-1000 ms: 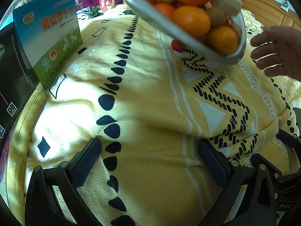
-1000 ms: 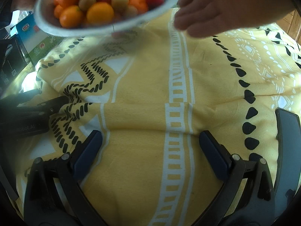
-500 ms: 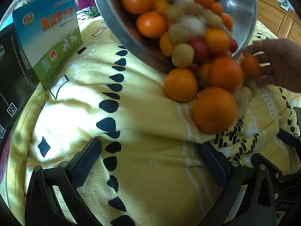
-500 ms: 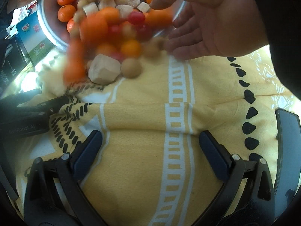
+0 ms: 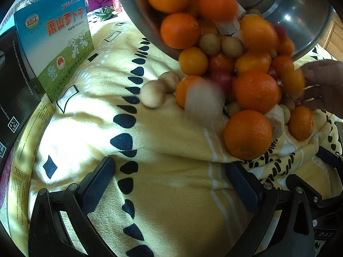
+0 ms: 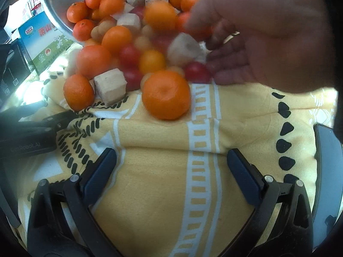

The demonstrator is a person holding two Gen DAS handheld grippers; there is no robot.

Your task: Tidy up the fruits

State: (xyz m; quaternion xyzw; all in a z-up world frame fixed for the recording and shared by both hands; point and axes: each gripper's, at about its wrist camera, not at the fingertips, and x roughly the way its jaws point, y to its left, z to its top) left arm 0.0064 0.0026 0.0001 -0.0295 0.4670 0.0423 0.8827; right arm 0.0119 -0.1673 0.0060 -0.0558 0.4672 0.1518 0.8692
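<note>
Fuzzy yellow blanket (image 5: 175,192); steel bowl (image 5: 300,10) spilling round oranges (image 5: 247,135); both jaws wide, empty.

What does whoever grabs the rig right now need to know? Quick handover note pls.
Left gripper: open, empty, low over the yellow blanket.
Right gripper: open, empty, low over the same blanket.
A tilted metal bowl is spilling oranges, red tomatoes, small brown round fruits and pale chunks onto the blanket; a bare hand is at the pile.
Done: no sorting.
Left: wait for the fruit to settle, then organize everything; no sorting container visible.
</note>
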